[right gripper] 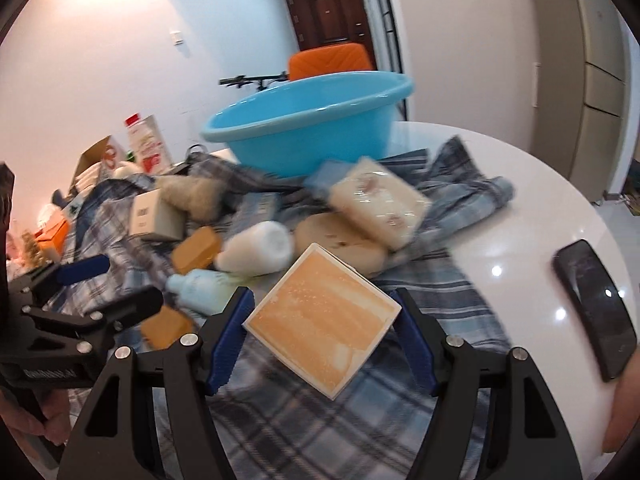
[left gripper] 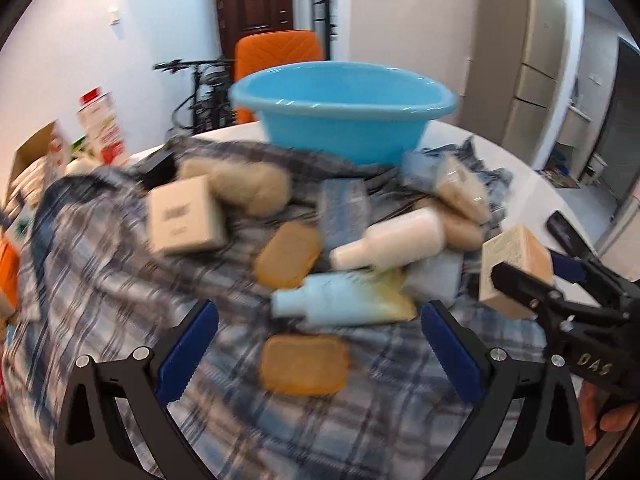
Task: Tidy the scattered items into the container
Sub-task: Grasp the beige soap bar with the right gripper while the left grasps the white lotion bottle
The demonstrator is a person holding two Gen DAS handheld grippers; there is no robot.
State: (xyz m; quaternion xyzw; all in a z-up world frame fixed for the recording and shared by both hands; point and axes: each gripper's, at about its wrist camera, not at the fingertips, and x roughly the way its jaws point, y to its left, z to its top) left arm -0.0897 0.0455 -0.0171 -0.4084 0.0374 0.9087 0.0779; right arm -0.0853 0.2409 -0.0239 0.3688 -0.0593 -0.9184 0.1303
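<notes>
A blue basin (left gripper: pixel 344 112) stands at the back of a plaid cloth (left gripper: pixel 120 280), also in the right wrist view (right gripper: pixel 308 128). Scattered on the cloth are amber soap bars (left gripper: pixel 304 364) (left gripper: pixel 288 260), a pale blue bottle (left gripper: pixel 340 300), a white bottle (left gripper: pixel 392 240), a beige box (left gripper: pixel 184 216) and wrapped packets (right gripper: pixel 378 204). My left gripper (left gripper: pixel 320 344) is open and empty over the near soap bar. My right gripper (right gripper: pixel 324 316) is shut on an orange-faced box (right gripper: pixel 324 316), held above the cloth; it shows at the right in the left wrist view (left gripper: pixel 516 264).
The cloth lies on a round white table (right gripper: pixel 520 216). A black phone (right gripper: pixel 596 308) lies near the table's right edge. Cartons and boxes (left gripper: pixel 100 128) stand at the far left. An orange chair (left gripper: pixel 280 56) and a bicycle stand behind the table.
</notes>
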